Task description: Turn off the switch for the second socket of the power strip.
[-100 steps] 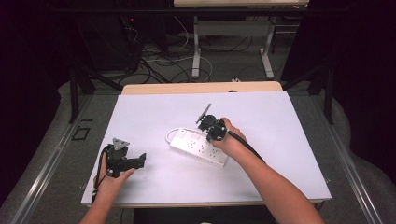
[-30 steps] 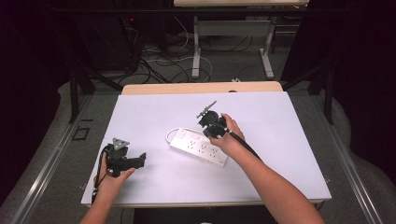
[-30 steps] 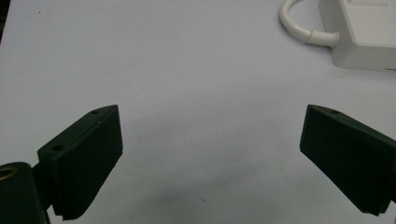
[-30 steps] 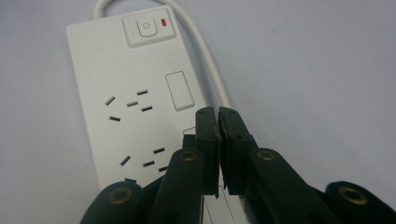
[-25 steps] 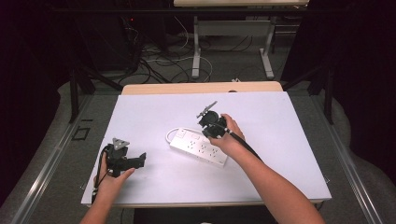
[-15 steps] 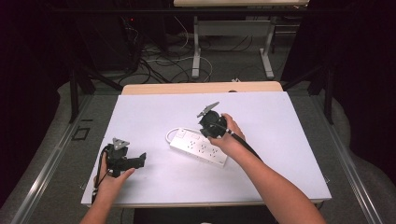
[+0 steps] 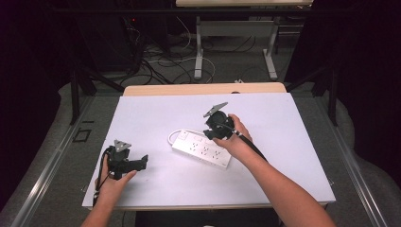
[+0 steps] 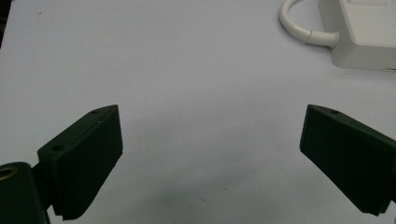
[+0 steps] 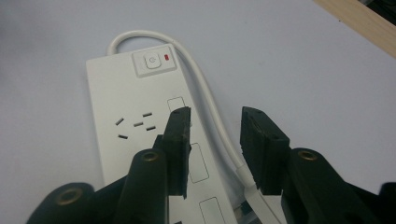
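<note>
White power strip (image 7: pixel 202 150) lies flat near table centre, long axis running 10 to 4 o'clock, its white cord (image 9: pixel 212 112) looped off the 10 o'clock end and running along one side. Power button with red light (image 9: pixel 154 61) sits at that end. Right gripper (image 9: pixel 215 119) hovers over the strip's edge, jaws part open and just been opening, cord showing below the gap, nothing held. Left gripper (image 8: pixel 210 135) at 8 o'clock, jaws wide apart, empty, over bare white table (image 7: pixel 156 109).
</note>
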The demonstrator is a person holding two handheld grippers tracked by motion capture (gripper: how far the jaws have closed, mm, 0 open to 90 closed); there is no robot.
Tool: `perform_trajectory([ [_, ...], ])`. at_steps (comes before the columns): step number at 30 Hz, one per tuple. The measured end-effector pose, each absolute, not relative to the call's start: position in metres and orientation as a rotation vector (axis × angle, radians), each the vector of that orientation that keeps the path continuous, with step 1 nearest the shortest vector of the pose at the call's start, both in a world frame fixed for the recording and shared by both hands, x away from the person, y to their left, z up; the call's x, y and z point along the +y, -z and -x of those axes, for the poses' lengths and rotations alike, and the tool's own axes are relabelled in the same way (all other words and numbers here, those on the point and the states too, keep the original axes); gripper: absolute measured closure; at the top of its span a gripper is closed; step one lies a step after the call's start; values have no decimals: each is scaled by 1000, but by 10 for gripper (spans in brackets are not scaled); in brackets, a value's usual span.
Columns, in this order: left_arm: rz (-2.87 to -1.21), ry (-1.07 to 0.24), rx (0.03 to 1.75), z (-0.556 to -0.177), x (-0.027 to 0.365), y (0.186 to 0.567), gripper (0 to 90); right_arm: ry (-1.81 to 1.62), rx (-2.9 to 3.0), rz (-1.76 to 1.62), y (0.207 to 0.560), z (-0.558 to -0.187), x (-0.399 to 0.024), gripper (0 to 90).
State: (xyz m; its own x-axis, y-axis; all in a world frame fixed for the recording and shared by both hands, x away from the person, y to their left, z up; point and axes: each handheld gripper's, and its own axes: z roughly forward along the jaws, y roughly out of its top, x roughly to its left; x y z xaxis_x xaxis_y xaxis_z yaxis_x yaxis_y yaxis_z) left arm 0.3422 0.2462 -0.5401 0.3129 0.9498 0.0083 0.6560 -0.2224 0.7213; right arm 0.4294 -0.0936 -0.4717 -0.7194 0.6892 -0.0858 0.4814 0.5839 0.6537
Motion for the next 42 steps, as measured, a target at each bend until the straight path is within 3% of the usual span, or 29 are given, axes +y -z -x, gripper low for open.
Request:
perform_trajectory([
  [10, -1970, -612, 1419, -342, 246, 540, 58, -937, 2432, -939, 465, -423, -105, 467],
  [25, -1970, -616, 1417, -342, 245, 540, 58, -1001, 2357, -986, 458, -408, -134, 358],
  [32, -1971, -612, 1417, -342, 245, 541, 58, -1024, 2293, -1017, 455, -400, -148, 188],
  [40, -1968, -609, 1425, -342, 245, 541, 58, -1024, 2232, -1030, 453, -389, -166, 131],
  [42, -1968, -611, 1422, -342, 245, 541, 58, -1024, 2210, -1037, 454, -387, -170, 69],
])
